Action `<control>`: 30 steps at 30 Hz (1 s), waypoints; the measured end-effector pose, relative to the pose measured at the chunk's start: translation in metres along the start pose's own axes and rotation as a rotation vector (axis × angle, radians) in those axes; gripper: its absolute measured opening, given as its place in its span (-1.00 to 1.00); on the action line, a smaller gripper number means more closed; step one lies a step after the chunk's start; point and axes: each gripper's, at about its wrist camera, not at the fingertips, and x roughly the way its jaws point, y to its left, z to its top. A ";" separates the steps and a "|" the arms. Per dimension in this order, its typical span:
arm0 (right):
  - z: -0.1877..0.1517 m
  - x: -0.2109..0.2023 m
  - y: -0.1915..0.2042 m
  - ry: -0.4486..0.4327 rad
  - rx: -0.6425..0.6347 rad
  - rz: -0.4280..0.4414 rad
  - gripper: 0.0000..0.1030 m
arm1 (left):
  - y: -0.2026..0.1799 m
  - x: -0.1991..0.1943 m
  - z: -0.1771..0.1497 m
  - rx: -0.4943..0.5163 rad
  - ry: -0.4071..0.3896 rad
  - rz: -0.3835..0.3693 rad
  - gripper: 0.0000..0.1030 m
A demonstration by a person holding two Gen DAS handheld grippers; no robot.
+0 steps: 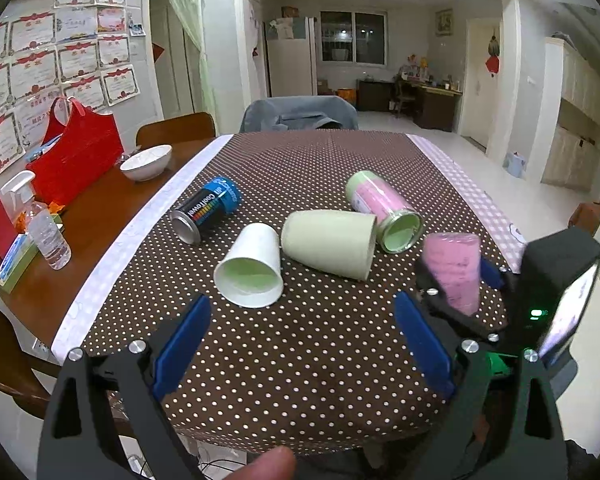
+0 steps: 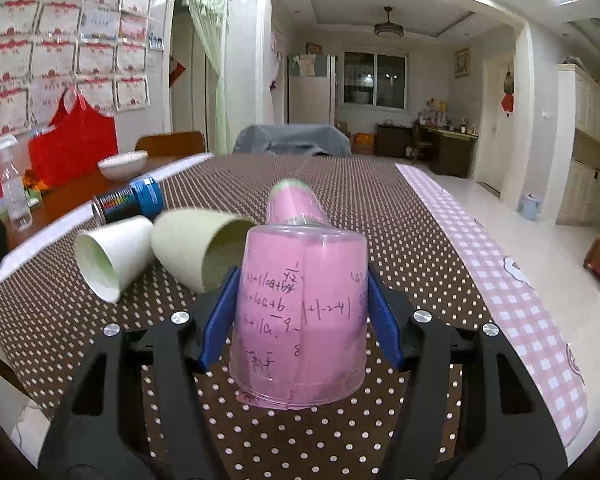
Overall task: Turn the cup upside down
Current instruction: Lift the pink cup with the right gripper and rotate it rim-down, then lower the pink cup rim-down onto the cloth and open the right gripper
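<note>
Brown polka-dot tablecloth (image 2: pixel 380 208) covers the table; tiled room beyond. Right gripper (image 2: pixel 302 316) clamps the inverted pink cup (image 2: pixel 300 312). Left gripper (image 1: pixel 300 344) is spread, ungripped.

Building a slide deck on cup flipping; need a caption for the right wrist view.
Right tool grips a pink-lined clear cup mouth-down over the dotted tablecloth.

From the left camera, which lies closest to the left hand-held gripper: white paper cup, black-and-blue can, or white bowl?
1. White paper cup, on its side just ahead of the left hand-held gripper.
2. Black-and-blue can, farther back, left.
3. White bowl, far left on bare wood.
</note>
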 end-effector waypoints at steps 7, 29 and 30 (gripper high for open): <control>-0.015 0.002 0.001 0.056 -0.026 -0.017 0.18 | -0.006 0.003 -0.004 0.008 0.015 -0.008 0.78; 0.001 -0.045 -0.001 0.017 0.010 0.057 0.88 | -0.008 -0.010 -0.003 0.018 -0.013 -0.014 0.78; 0.004 -0.047 -0.001 0.017 0.014 0.063 0.88 | -0.008 -0.012 -0.002 0.018 -0.016 -0.015 0.78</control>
